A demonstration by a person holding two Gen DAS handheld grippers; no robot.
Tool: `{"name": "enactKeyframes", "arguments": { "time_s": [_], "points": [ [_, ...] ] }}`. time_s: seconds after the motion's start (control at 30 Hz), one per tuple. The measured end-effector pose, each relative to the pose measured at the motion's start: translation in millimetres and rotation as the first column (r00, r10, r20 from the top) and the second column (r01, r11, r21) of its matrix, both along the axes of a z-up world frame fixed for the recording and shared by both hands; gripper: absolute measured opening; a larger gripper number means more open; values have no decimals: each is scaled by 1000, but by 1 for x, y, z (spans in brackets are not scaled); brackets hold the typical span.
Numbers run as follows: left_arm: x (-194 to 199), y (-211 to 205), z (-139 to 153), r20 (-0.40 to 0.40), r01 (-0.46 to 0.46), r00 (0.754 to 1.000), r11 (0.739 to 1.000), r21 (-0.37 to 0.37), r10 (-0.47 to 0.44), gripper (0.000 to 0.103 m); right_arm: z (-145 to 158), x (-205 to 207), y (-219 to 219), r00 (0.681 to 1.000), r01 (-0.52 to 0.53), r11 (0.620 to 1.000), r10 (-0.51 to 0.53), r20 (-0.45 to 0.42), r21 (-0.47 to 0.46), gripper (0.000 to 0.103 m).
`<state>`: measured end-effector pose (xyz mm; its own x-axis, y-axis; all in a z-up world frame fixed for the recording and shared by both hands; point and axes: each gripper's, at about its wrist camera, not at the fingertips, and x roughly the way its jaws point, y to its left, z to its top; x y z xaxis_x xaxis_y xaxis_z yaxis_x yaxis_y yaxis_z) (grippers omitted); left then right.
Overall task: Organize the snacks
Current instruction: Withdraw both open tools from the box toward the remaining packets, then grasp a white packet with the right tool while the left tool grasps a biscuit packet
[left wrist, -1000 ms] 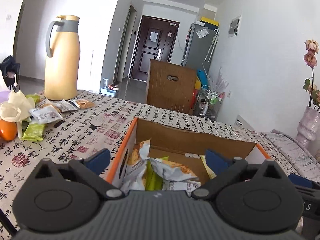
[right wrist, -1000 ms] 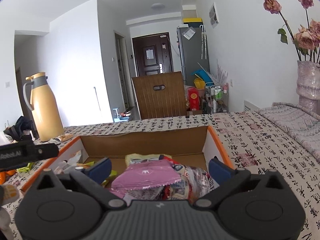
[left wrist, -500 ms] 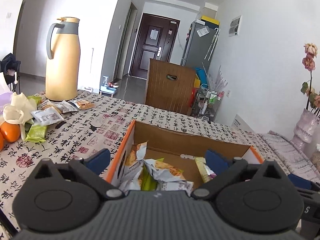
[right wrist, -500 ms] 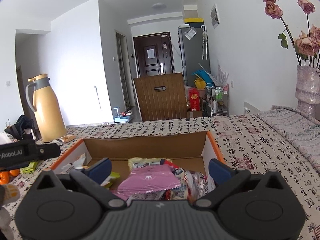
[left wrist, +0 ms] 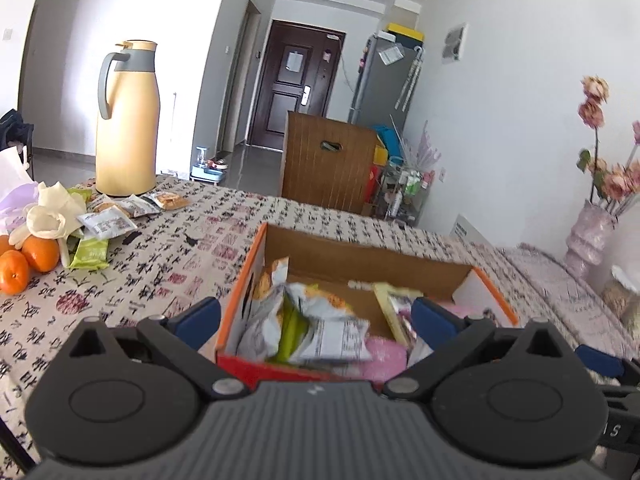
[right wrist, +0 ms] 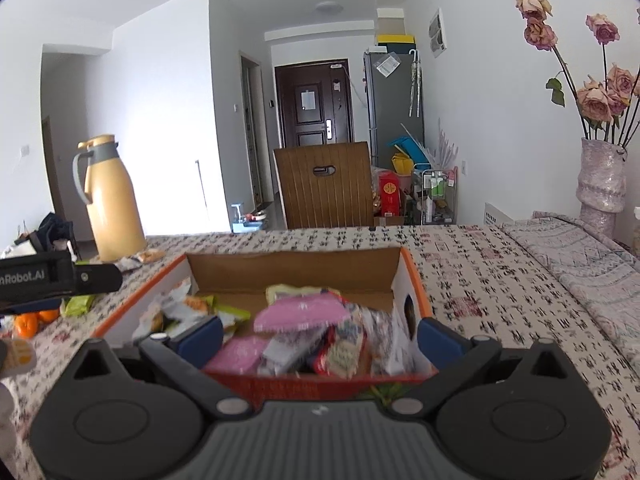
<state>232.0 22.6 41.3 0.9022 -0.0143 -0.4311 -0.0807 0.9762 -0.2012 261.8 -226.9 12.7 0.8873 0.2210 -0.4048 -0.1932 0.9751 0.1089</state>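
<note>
An open cardboard box with orange edges (left wrist: 360,256) (right wrist: 296,266) sits on the patterned tablecloth and holds several snack packets: silver and green ones (left wrist: 316,320) on its left, pink ones (right wrist: 300,312) on its right. My left gripper (left wrist: 316,318) is open and empty, just in front of the box's near left part. My right gripper (right wrist: 320,334) is open and empty, in front of the box's near right part. More loose snack packets (left wrist: 108,224) lie on the table at the far left by the jug.
A tall yellow thermos jug (left wrist: 126,120) stands at the table's far left. Oranges (left wrist: 24,260) and a white crumpled bag (left wrist: 48,212) lie at the left edge. A vase of dried roses (right wrist: 600,176) stands at the right. A wooden chair back (right wrist: 324,184) is behind the table.
Both grippers have pulled back and risen from the box, so its red near wall now shows. Both stay open and empty.
</note>
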Motion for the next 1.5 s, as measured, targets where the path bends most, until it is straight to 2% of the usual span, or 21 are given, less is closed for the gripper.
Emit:
{"name": "enactKeyframes", "arguments": {
  "time_s": [0.2, 0.4, 0.53, 0.7, 0.83, 0.87, 1.0, 1.07, 1.13, 1.17, 1.37, 1.5],
  "points": [
    [-24, 2, -29, -70, 52, 996, 998, 31, -49, 103, -18, -26, -12, 999, -2, 999, 0, -49, -34, 103],
    [-39, 9, -63, -150, 69, 987, 996, 63, -59, 103, -41, -41, -26, 992, -4, 997, -6, -125, -78, 103],
    [-43, 12, -82, -193, 78, 979, 994, 80, -61, 103, -58, -41, -38, 983, 5, 998, -17, -180, -66, 103],
    [-46, 8, -88, -176, 81, 982, 991, 106, -62, 103, -66, -24, -52, 971, 13, 1000, -13, -239, -4, 103],
    [-48, 2, -89, -171, 91, 983, 987, 133, -68, 103, -66, -8, -52, 968, 6, 1000, -10, -252, -17, 103],
    [-47, 1, -89, -172, 92, 983, 987, 130, -69, 103, -66, -4, -51, 967, 8, 1000, -14, -254, -24, 101],
    [-43, 8, -91, -188, 85, 980, 992, 92, -66, 103, -68, 12, -52, 960, 9, 1000, -12, -281, -12, 83],
    [-43, 11, -92, -191, 78, 980, 994, 76, -62, 103, -69, 18, -51, 957, 3, 1000, -6, -291, -11, 68],
    [-42, 13, -92, -195, 77, 979, 995, 66, -63, 103, -71, 22, -49, 954, 1, 1000, -6, -299, -17, 49],
    [-41, 13, -92, -196, 78, 979, 995, 64, -64, 103, -72, 23, -48, 953, -1, 1000, -4, -303, -19, 45],
    [-42, 13, -93, -195, 75, 979, 995, 63, -62, 103, -75, 13, -44, 963, 12, 1000, -14, -271, -9, 42],
    [-41, 10, -92, -202, 73, 978, 994, 82, -56, 103, -69, -3, -42, 981, 30, 999, -32, -190, -13, 41]
  ]
}}
